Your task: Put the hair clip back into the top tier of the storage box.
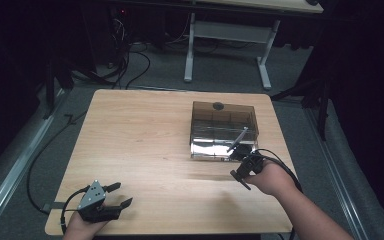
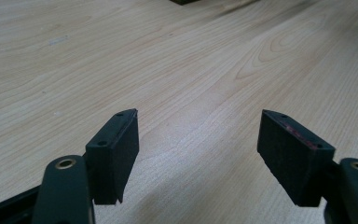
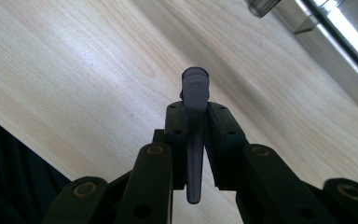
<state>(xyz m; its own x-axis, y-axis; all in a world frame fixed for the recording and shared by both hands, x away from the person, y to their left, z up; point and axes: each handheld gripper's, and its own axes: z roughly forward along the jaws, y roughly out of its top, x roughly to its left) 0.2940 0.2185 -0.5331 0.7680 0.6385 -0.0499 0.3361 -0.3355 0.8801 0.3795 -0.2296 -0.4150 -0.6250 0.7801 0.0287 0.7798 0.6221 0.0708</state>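
Observation:
My right gripper (image 3: 196, 114) is shut on a thin grey tapered tube (image 3: 195, 86) that sticks out past the jaw tips. In the high view this gripper (image 1: 241, 154) is held just in front of the right front corner of a smoky translucent box (image 1: 223, 107) with compartments, and the tube (image 1: 239, 137) slants up over the box's front edge. My left gripper (image 1: 122, 194) rests low at the table's near left corner, far from the box. Its jaws stand wide apart (image 2: 198, 135) with only bare wood between them.
The wooden table (image 1: 145, 140) is bare across its left and middle. The box's shiny front edge (image 3: 335, 32) runs across the upper right of the right gripper view. Cables and another table's white legs (image 1: 190, 50) stand on the floor beyond.

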